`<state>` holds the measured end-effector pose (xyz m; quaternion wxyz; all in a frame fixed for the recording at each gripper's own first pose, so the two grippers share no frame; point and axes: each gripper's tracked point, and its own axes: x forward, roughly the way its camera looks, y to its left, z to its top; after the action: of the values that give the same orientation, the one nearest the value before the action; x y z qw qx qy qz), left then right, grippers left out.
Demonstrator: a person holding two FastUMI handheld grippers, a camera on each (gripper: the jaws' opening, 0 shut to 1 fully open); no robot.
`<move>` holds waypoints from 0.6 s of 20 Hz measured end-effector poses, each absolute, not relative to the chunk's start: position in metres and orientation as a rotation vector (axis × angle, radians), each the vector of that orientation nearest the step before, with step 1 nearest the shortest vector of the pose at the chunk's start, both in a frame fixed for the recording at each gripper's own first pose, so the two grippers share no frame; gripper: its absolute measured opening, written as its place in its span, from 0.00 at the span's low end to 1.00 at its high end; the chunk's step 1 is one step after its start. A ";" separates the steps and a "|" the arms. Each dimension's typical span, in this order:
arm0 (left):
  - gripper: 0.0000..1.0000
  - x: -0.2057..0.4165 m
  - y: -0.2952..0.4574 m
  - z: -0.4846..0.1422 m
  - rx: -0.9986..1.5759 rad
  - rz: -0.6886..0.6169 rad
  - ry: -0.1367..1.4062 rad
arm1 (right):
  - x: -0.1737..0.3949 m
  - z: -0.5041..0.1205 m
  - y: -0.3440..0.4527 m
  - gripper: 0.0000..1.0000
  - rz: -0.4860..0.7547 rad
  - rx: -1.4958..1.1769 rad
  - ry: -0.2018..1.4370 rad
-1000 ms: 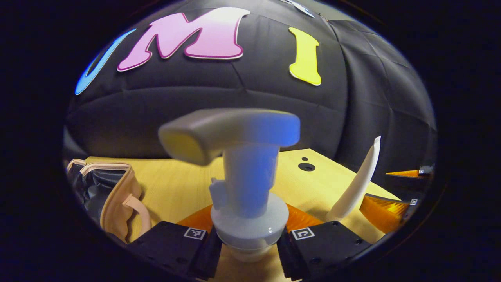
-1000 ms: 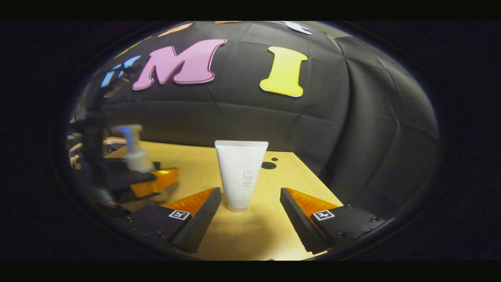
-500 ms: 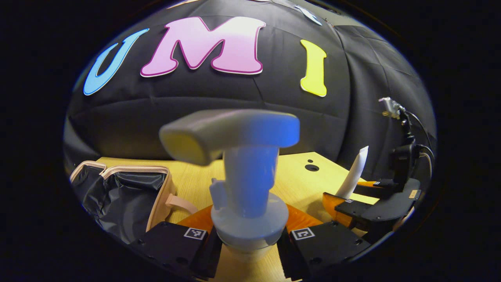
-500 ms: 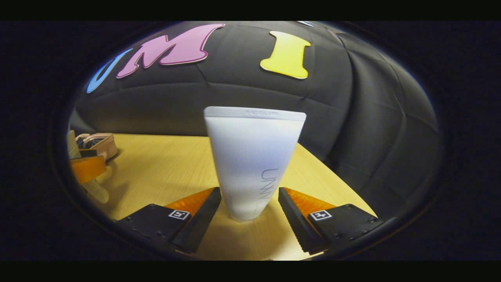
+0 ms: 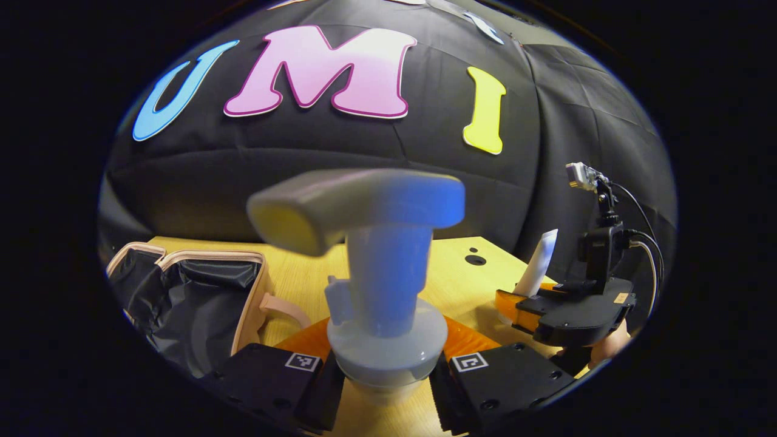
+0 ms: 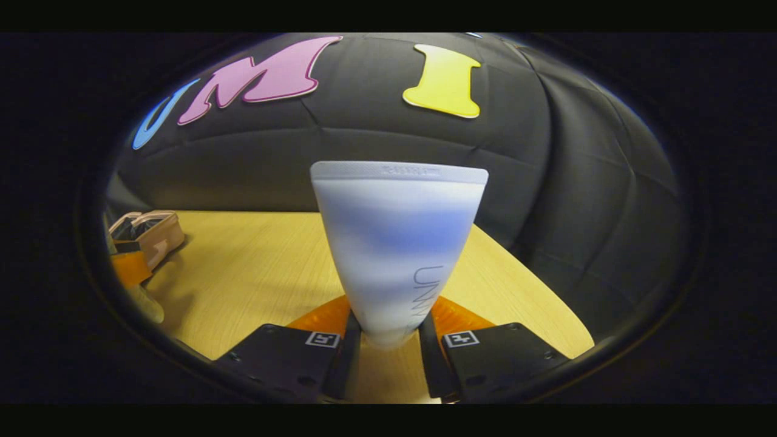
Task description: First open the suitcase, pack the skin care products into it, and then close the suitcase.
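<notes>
Left gripper view: your left tool [image 5: 386, 379] is pinched on the collar of the pump bottle [image 5: 379, 273], one finger on each side, and the bottle stands upright with its spout pointing left. Behind and to the left, the suitcase [image 5: 200, 297] lies open on the worktop [image 5: 303, 282], its dark lining exposed and a strap hanging over the near rim. To the right, well apart from the bottle, your right tool [image 5: 516, 300] appears with the tube [image 5: 537, 264] rising from it, and part of a hand [image 5: 607, 346] shows beneath its body. Right gripper view: your right tool [image 6: 388, 346] is closed on the lower end of the tube [image 6: 397, 243], both fingers pressing its sides; the tube stands upright with the flat crimped end on top. Whether its base touches the worktop [image 6: 255, 273] cannot be told, since the fingers hide it. At the far left edge the suitcase [image 6: 149, 230] lies on the worktop, and just in front of it, near the rim, what appears to be a finger of the left tool and the pale base of the bottle [image 6: 149, 306] show partly.
</notes>
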<state>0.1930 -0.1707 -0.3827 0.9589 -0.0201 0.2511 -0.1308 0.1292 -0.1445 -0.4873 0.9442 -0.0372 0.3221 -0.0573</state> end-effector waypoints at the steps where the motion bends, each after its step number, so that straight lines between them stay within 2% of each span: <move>1: 0.64 0.193 -0.169 -0.382 -0.041 -0.261 0.505 | 0.129 -0.486 -0.141 0.44 -0.102 -0.086 0.651; 4: 0.64 0.192 -0.163 -0.373 -0.050 -0.252 0.487 | 0.125 -0.480 -0.126 0.44 -0.056 -0.093 0.647; 12: 0.64 0.191 -0.113 -0.311 -0.139 -0.213 0.441 | 0.131 -0.409 -0.051 0.43 0.105 -0.117 0.544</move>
<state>0.1908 -0.1128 -0.3111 0.9678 -0.0688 0.2180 -0.1054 0.1305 -0.0513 -0.4086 0.9602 -0.0577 0.2683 0.0517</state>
